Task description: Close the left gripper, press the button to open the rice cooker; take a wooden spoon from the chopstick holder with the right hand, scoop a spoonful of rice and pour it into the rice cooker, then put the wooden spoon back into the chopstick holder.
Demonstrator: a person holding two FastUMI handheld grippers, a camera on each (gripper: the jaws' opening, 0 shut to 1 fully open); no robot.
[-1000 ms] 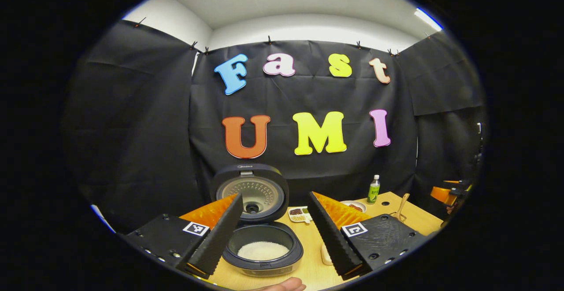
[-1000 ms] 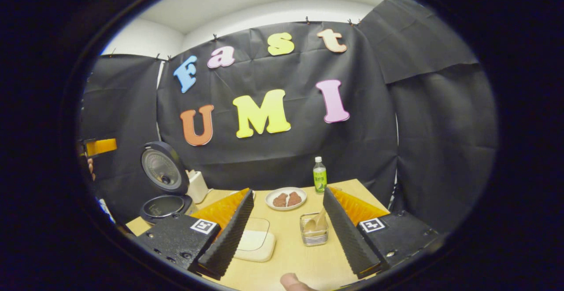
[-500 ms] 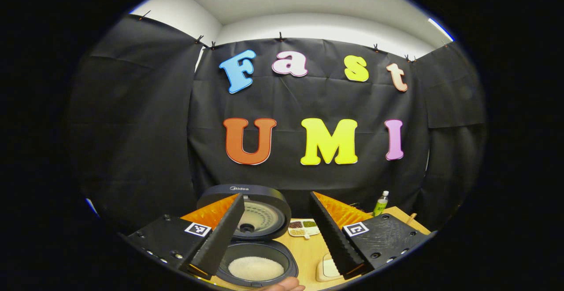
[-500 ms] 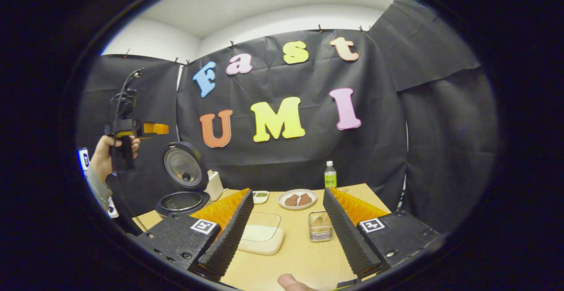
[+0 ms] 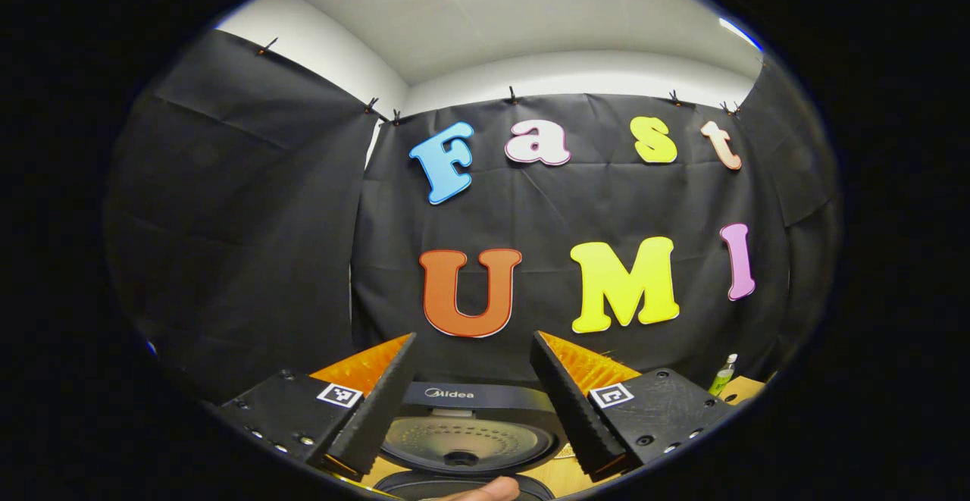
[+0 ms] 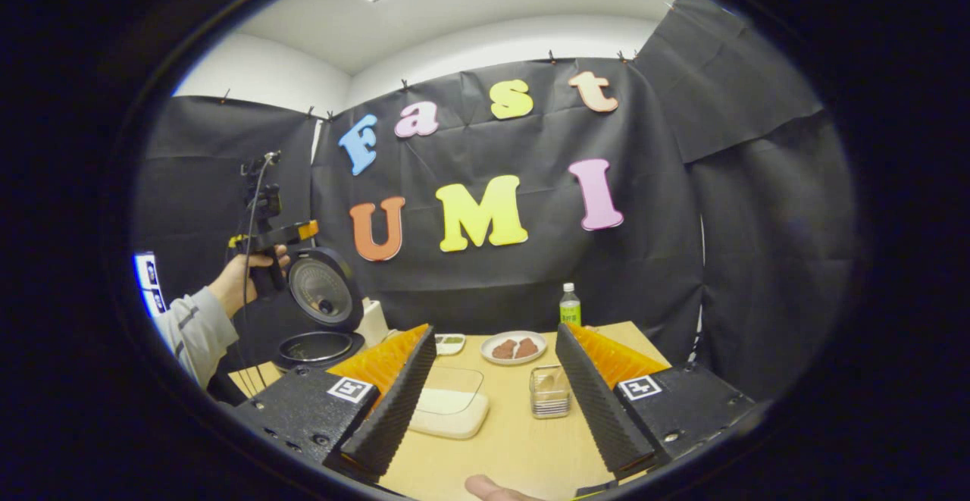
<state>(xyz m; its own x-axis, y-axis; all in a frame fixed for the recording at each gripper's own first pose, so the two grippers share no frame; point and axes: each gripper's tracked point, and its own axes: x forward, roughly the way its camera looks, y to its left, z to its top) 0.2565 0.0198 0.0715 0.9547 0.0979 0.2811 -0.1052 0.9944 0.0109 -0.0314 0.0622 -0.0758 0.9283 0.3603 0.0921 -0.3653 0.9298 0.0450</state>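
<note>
Rice cooker [image 5: 462, 440] lower in left gripper view (tongs [image 5: 470, 410] raised since).

rice cooker [image 5: 462, 440] pot cut off by lower edge in left gripper view, its raised lid partly behind the fingers, chopstick holder [image 6: 550, 392] contents too small to tell in right gripper view, plate [image 6: 513, 347] food unidentifiable

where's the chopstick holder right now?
Right gripper view: the chopstick holder stands on the table between the right gripper fingers, just right of the white lidded container.
</note>
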